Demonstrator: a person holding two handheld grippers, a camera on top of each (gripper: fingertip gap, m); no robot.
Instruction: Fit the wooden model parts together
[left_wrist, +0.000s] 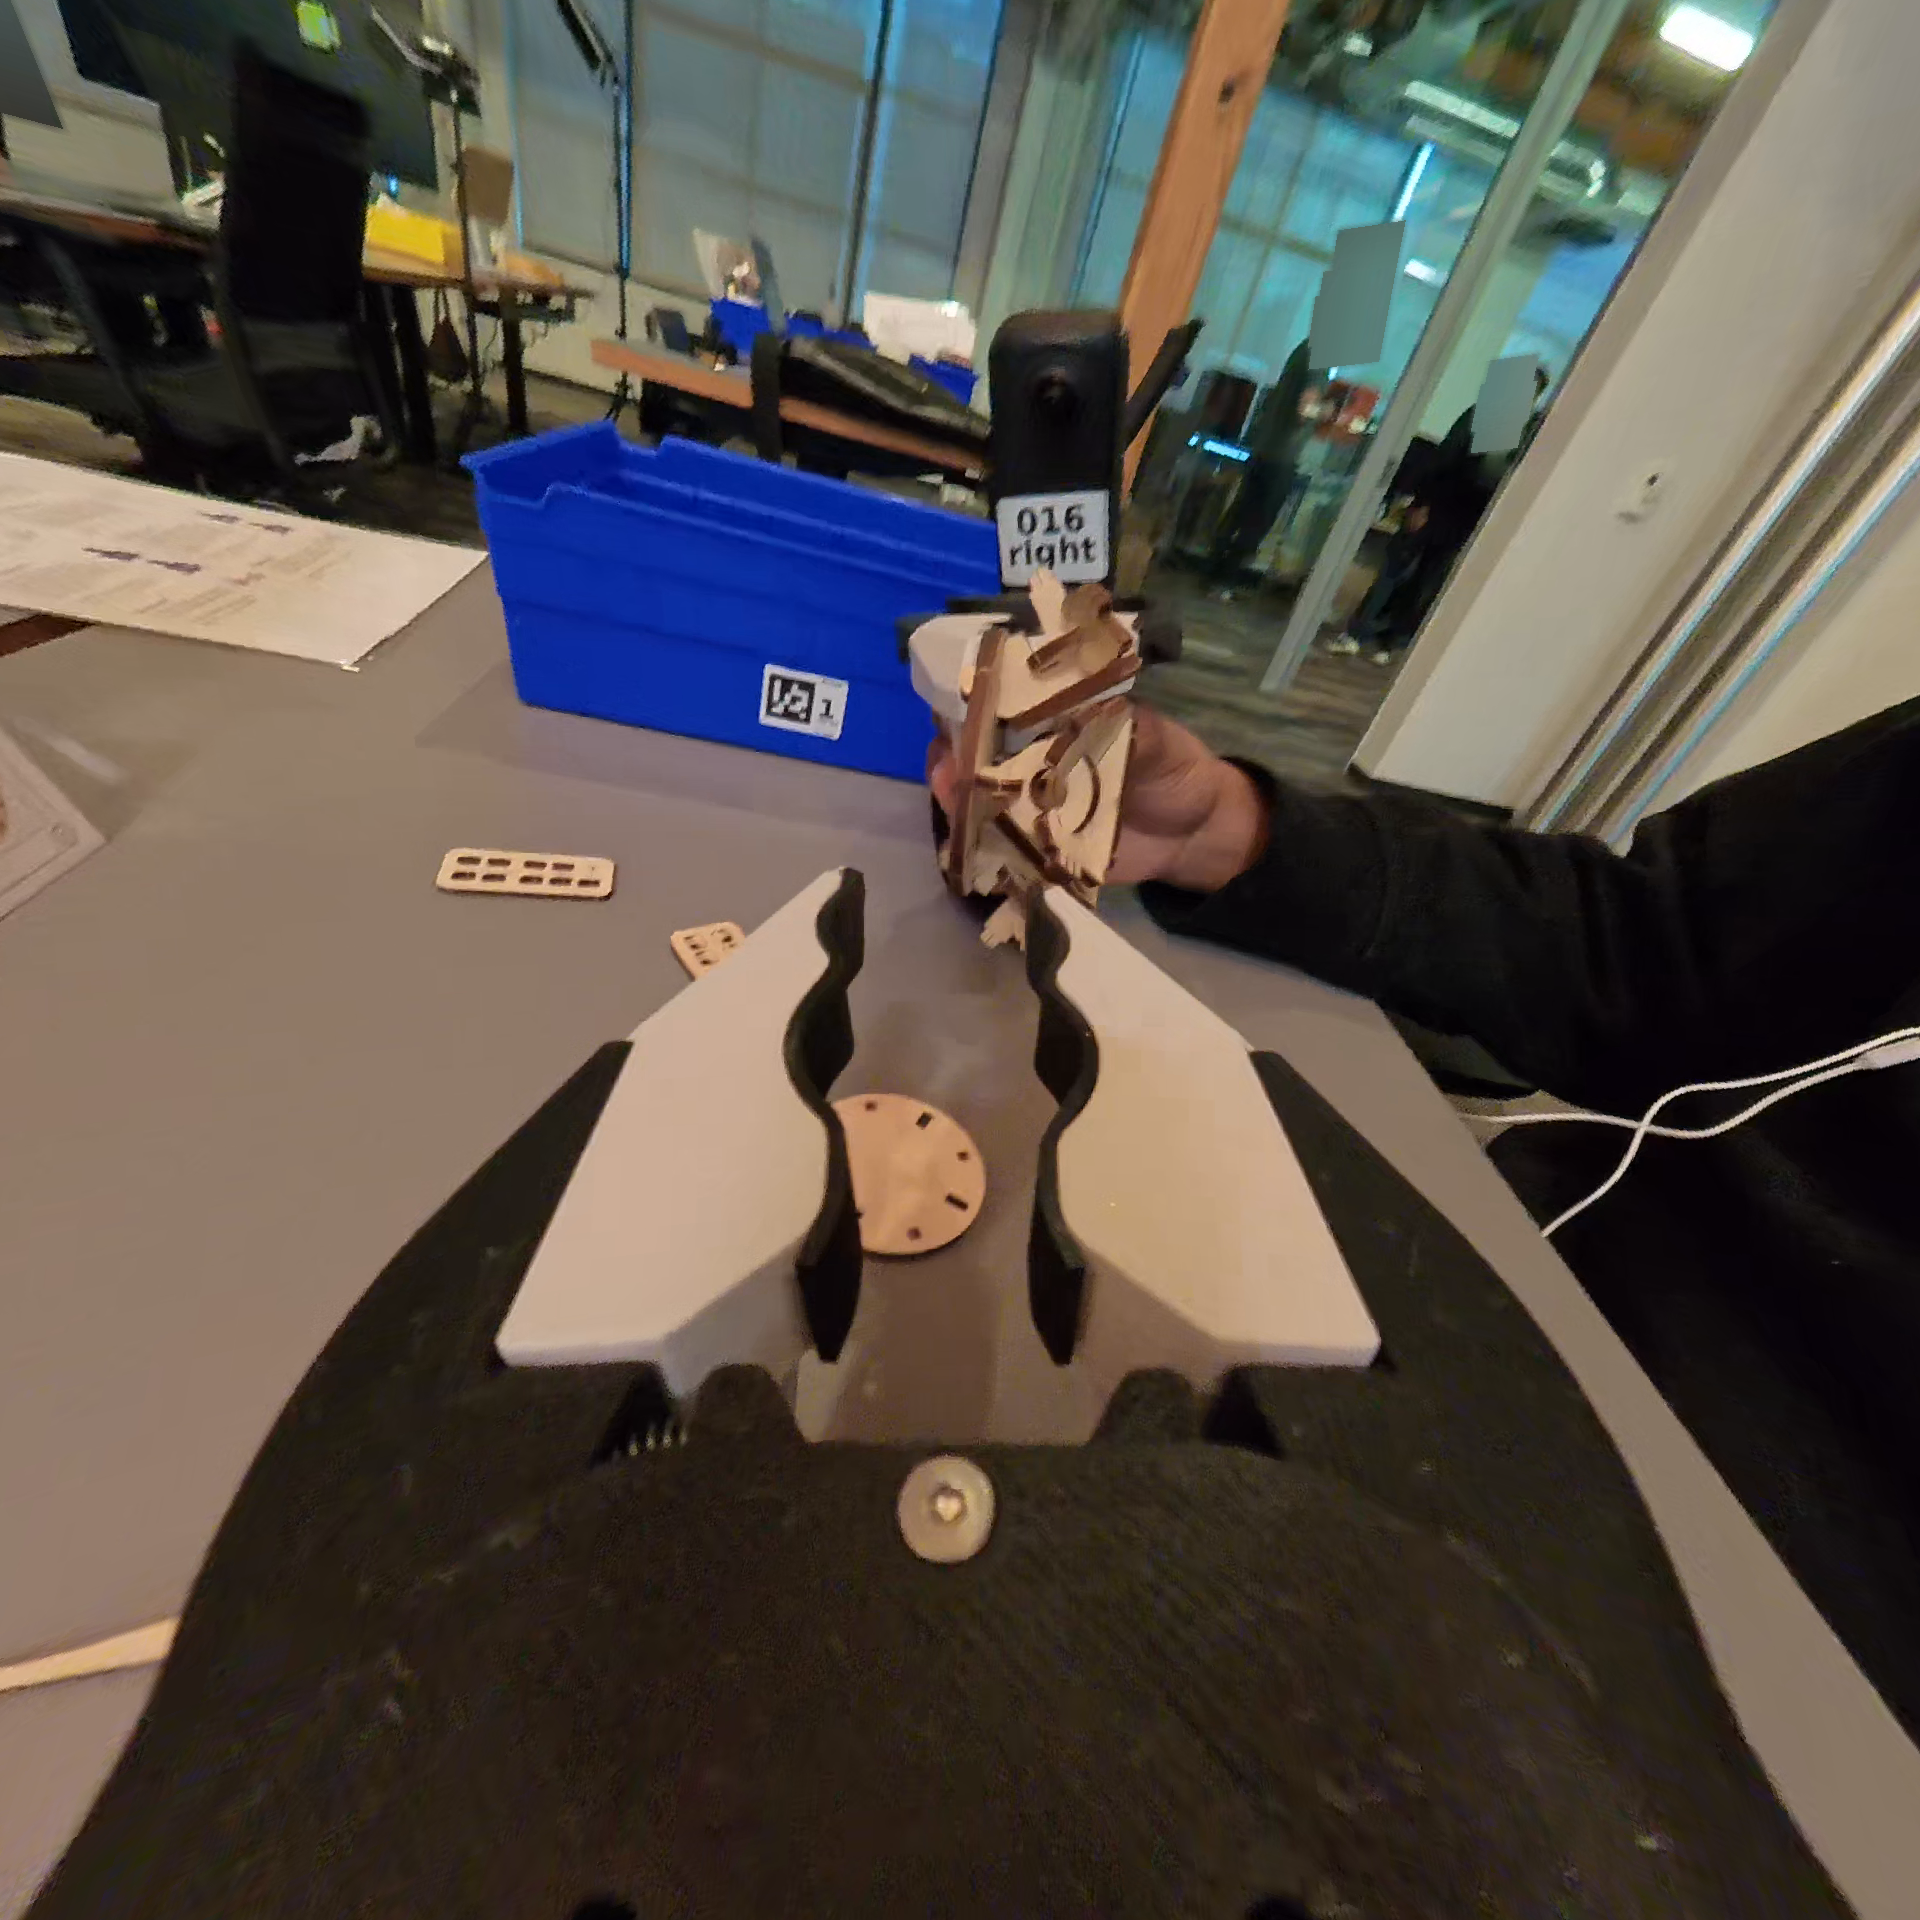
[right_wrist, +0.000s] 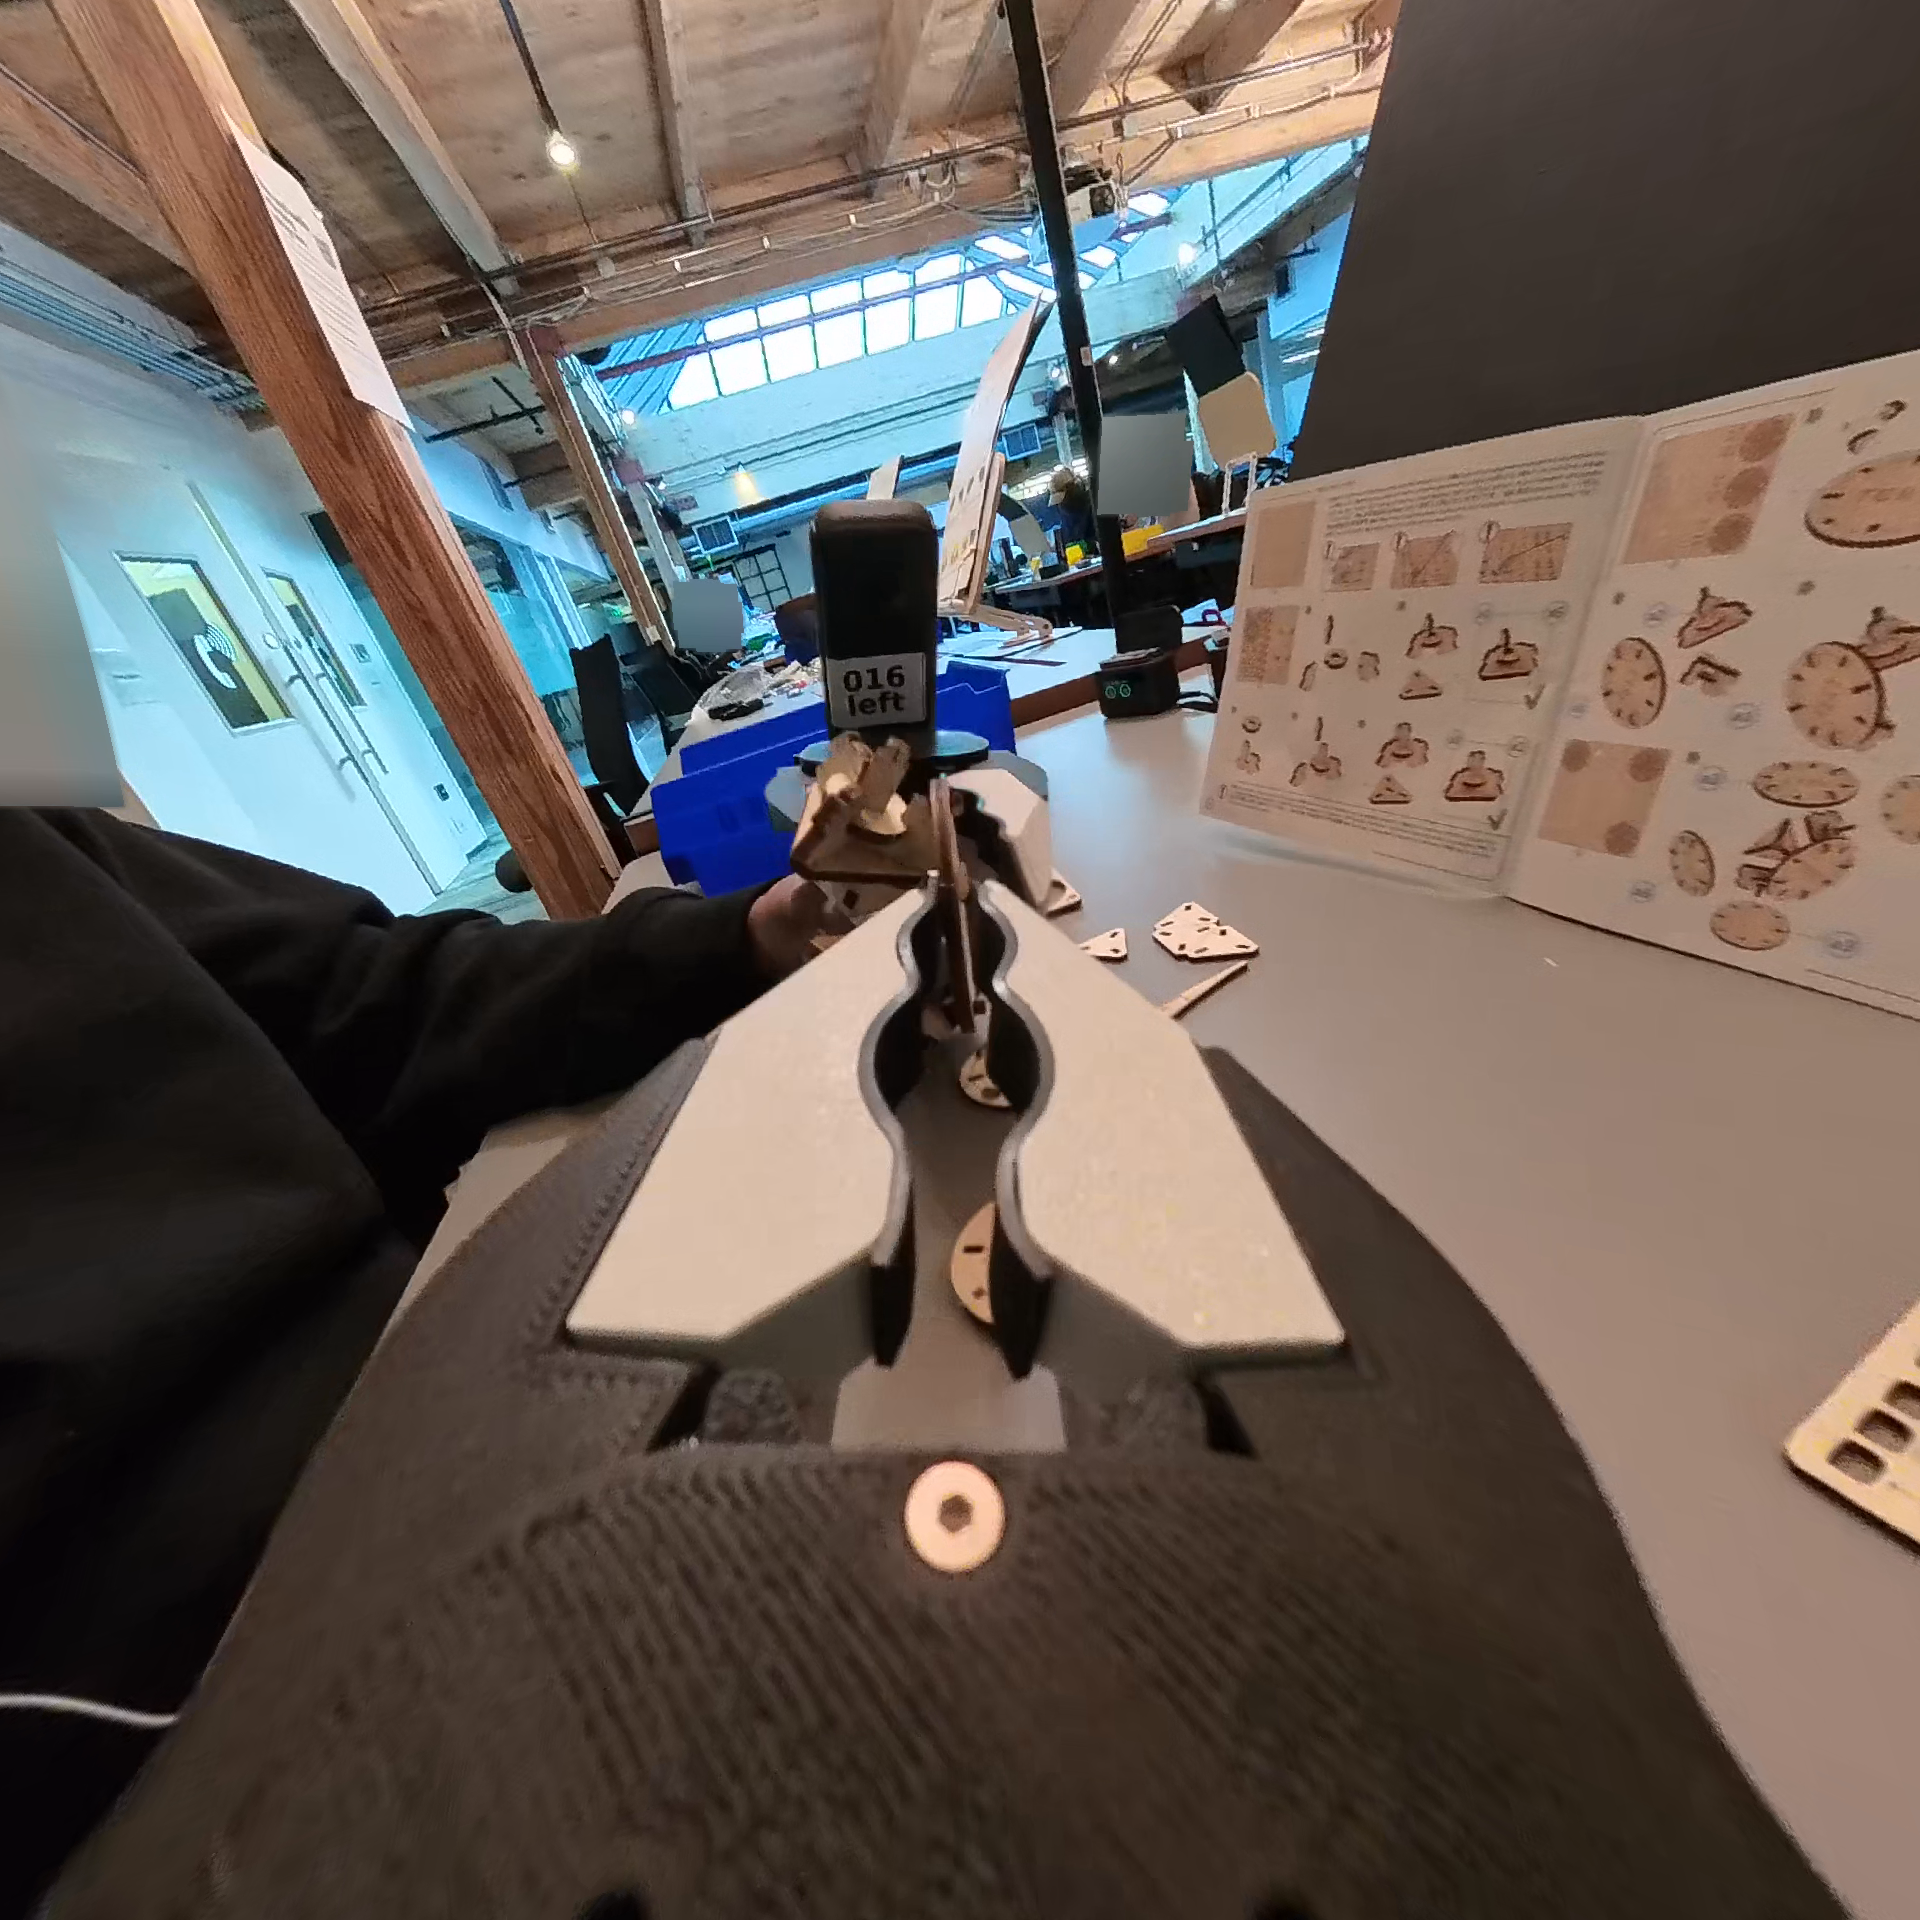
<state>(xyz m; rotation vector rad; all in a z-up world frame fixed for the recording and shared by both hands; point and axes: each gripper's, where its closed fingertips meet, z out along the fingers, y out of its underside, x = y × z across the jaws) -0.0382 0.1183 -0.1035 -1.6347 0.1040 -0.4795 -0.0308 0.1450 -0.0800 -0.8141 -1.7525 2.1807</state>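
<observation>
My left gripper (left_wrist: 945, 904) is open with nothing between its pads. It hovers over the grey table (left_wrist: 312, 1039), above a round wooden disc (left_wrist: 906, 1174) with slots that lies flat there. Just beyond its fingertips, my right gripper (left_wrist: 961, 675) holds a small wooden model (left_wrist: 1049, 769) made of laser-cut pieces. In the right wrist view my right gripper (right_wrist: 951, 904) is shut on a thin upright plate of that wooden model (right_wrist: 862, 842). The left gripper's grey finger (right_wrist: 1023, 831) stands close behind the model. The disc (right_wrist: 977, 1273) shows below between my right fingers.
A blue bin (left_wrist: 707, 582) stands behind. A slotted wooden strip (left_wrist: 525, 871) and a small piece (left_wrist: 707, 945) lie at the left. Triangular pieces (right_wrist: 1205, 940), an open instruction booklet (right_wrist: 1558, 665) and a slotted panel (right_wrist: 1860, 1455) lie to the right. A white cable (left_wrist: 1662, 1112) hangs at the table's edge. Tip to tip, the grippers are about 4 centimeters apart. The slotted panel (right_wrist: 1860, 1455) is about equally far from each gripper, around 20 centimeters. My left wrist view (left_wrist: 585, 878) looks at it from another angle.
</observation>
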